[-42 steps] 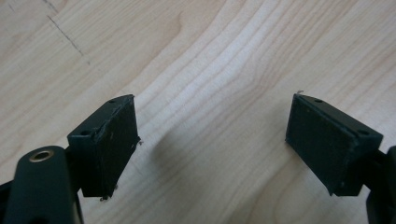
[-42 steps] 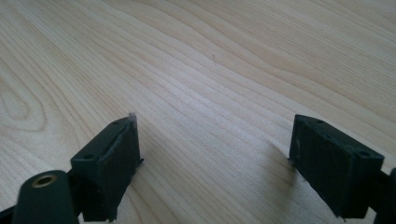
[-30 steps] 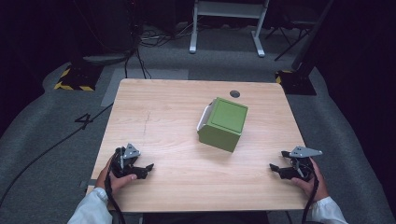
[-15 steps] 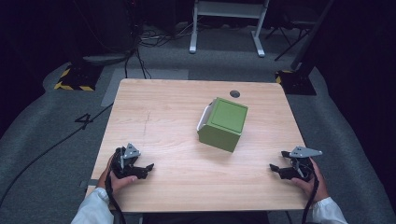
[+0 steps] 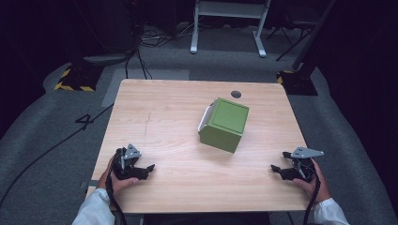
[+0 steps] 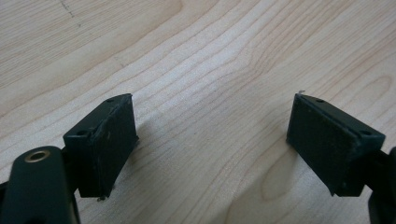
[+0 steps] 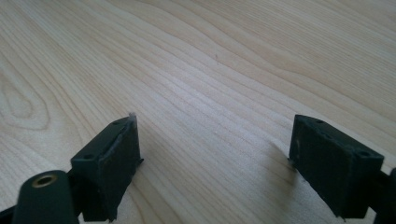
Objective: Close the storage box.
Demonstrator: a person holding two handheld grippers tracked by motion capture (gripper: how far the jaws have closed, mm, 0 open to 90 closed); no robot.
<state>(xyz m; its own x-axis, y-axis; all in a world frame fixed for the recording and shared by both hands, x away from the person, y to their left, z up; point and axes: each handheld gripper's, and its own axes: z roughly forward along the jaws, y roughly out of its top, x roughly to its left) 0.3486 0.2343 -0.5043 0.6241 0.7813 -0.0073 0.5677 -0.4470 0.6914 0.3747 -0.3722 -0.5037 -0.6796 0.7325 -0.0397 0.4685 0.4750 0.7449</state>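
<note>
While both tools rested low on the surface (image 5: 159, 117), the left tool (image 5: 145, 169) and right tool (image 5: 277, 169) had their jaws spread wide and empty; farther off, mid-surface, sat the green box (image 5: 224, 124), likely best approached from both sides squarely.

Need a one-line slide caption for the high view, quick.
Green box with white handle sits mid-table; left tool and right tool rest open at the near corners.
</note>
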